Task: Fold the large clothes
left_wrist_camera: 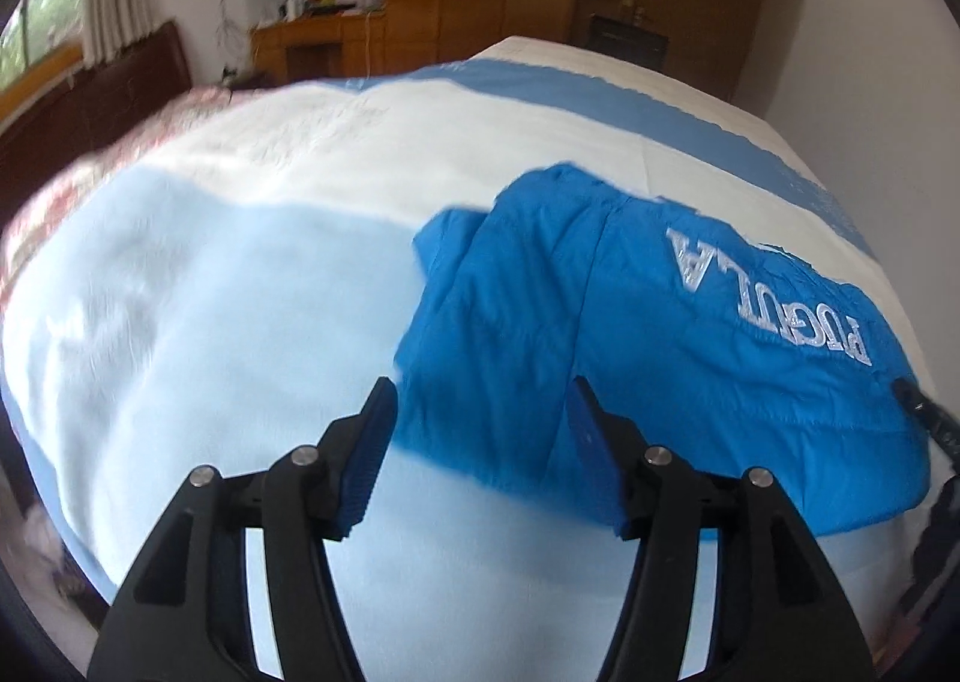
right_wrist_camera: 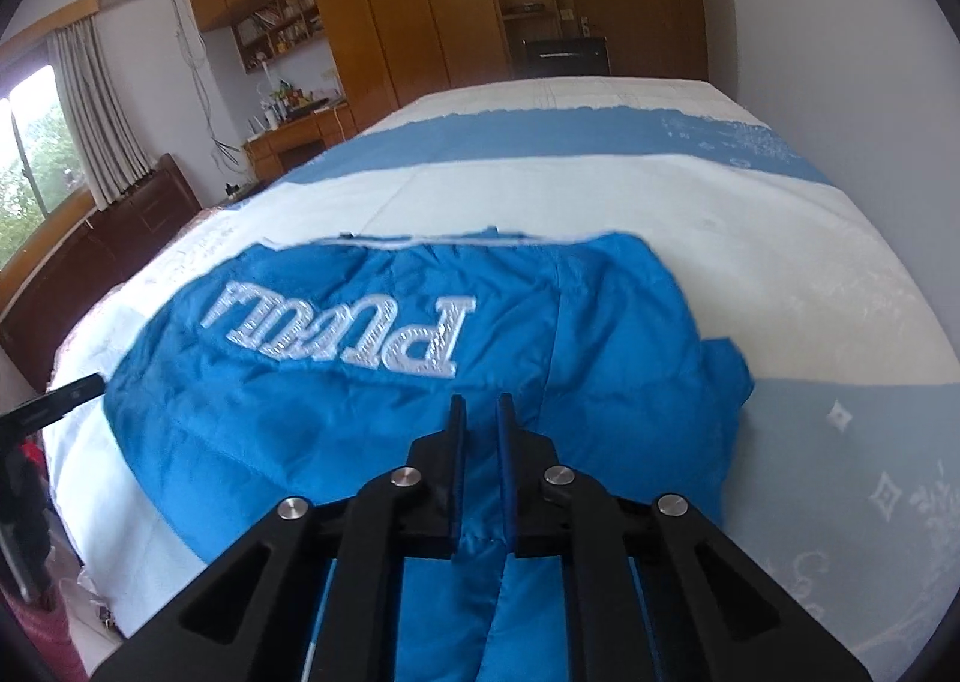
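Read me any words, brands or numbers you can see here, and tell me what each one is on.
"PUGULA", roughly: large white letters, upside down in both views, on the blue jacket; the middle letters are blurred, so the spelling is unsure.
Items on the shelves: too small and blurred to read.
Nothing else readable.

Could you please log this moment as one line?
left tongs: open, empty | right tongs: shut on blue jacket | jacket on bed
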Demonstrator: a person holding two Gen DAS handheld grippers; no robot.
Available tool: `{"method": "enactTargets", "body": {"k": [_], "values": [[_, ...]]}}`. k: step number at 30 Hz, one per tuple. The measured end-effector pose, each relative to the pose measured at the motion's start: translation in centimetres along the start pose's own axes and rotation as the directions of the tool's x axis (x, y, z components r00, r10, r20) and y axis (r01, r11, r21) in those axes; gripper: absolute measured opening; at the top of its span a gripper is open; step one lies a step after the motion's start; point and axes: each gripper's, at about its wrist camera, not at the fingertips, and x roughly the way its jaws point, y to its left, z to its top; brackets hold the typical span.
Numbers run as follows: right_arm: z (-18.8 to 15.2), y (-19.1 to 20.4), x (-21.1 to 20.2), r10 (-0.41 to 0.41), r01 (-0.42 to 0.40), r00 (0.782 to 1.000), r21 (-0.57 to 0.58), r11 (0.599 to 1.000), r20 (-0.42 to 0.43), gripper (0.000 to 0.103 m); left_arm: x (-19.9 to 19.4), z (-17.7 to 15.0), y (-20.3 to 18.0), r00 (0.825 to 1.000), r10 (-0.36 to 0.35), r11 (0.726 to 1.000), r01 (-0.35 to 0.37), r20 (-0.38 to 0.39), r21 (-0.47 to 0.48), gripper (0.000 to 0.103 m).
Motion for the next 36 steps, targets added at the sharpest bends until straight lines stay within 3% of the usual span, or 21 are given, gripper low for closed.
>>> {"method": "enactTargets", "body": {"k": [6, 15, 27, 36], "values": [[-0.5, 0.1, 1.2, -0.030, 0.030, 0.999, -0.020, 0.999, -0.019, 0.008, 1.2, -2.1, 2.2, 0.997, -0.055, 0.990, 0.047, -0.058, -0.129, 0.064], [-1.4, 0.4, 1.7, -0.052, 0.052, 0.999, -0.034, 0.998, -0.011, 0.008, 2.1, -3.5, 3.5, 0.985, -0.166, 0.954, 0.150, -0.041, -0.261, 0.066], [-2.2, 0.6, 1.9, -0.074, 0.075, 0.997, -0.057, 0.996, 0.019, 0.008, 0.8, -4.7, 1.5, 0.996, -0.086, 0.975, 0.078, -0.030, -0.210, 0.066], [-2.5, 0.4, 1.8, -0.066, 0.067, 0.997, -0.054, 0.996, 0.028, 0.008, 0.8, -4.6, -0.2, 0.997, -0.078, 0.984, 0.074, -0.021, -0.161, 0.069]]}}
